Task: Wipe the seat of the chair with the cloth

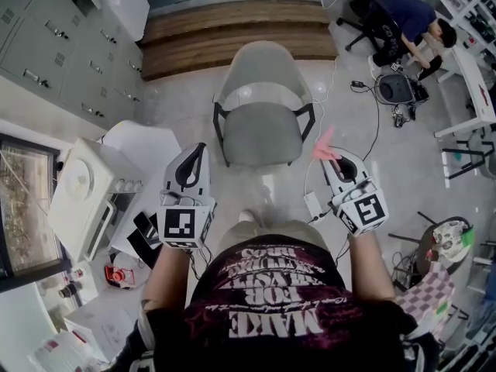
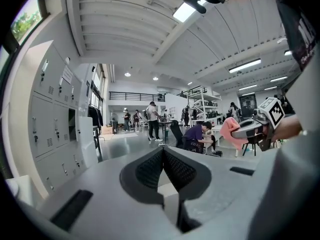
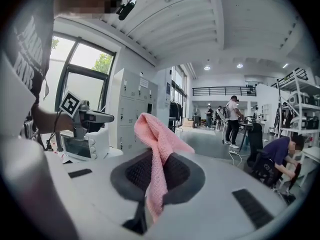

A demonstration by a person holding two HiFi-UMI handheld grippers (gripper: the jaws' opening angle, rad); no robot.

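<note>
Straight ahead of the person, on a pale glossy floor (image 1: 182,103), stands a grey shell chair (image 1: 260,68) with black armrests (image 1: 220,118); its seat (image 1: 260,134) is bare, with nothing lying on it. The right gripper (image 1: 332,160) is clamped on a pink knitted cloth (image 3: 157,144), which is pinched between the pads, with one loose end rising above the jaws and another trailing below. Seen from the head, the cloth is held in the air just off the seat's front corner on the person's right, not touching the chair. The left gripper (image 2: 163,151) has its jaws together with nothing between them, and is held level with the right one, short of the chair. This would fit a cloth on its way to the seat as well as one just lifted from it. For any wiping pass, the clamp probably needs to stay firm, with the loose end pressed flat to the seat so that fabric rather than hard jaw tips meets it. Overlapping strokes that stay clear of the armrests look best.
</note>
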